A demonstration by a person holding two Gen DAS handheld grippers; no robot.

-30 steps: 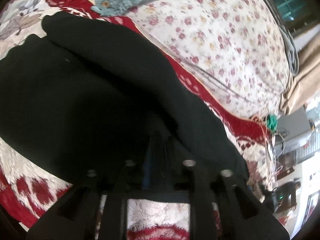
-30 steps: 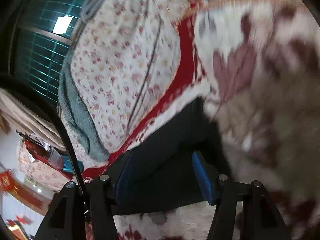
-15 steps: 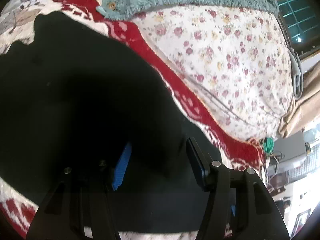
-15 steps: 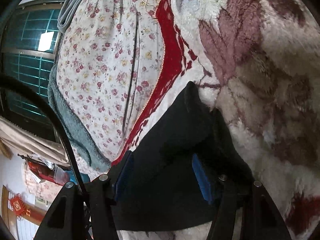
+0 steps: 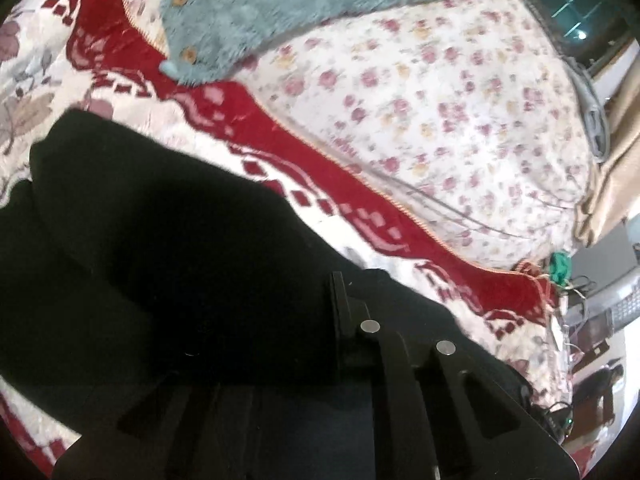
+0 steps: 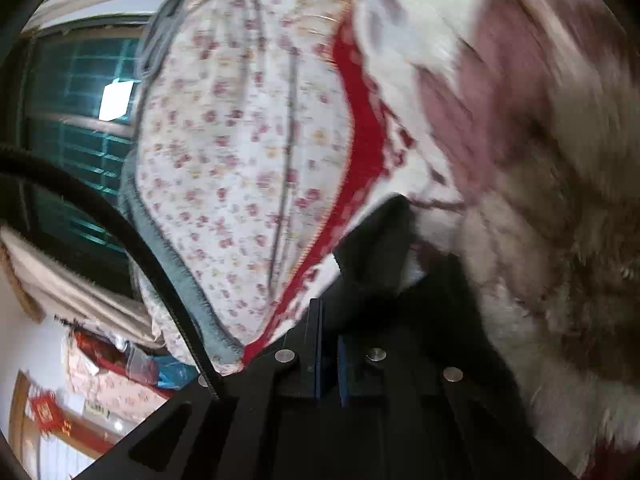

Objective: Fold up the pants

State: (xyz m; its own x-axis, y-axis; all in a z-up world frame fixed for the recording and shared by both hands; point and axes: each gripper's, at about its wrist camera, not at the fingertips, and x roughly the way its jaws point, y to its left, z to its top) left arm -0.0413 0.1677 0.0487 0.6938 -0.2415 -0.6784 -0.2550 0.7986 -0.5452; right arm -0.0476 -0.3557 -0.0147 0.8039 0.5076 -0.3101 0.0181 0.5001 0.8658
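— Pants [image 5: 160,264]: black, limp, lying on the fleecy red-and-white blanket [image 5: 248,128] beside the floral quilt [image 5: 440,100].

— Held?

— The right gripper [image 6: 329,344] is clenched on an edge of the cloth. The left gripper [image 5: 320,332] is buried in dark fabric (I cannot tell its state).

— Handling?

— Soft and light, I'd judge; pinch hems or corners, or it sags.

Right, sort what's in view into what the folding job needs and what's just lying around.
Part of the job:
- black pants
- left gripper, buried in the dark cloth
- right gripper, pads nearly together on the pants

Just lying about:
- teal fleece garment with buttons
- floral sheet
- red-patterned plush blanket underneath
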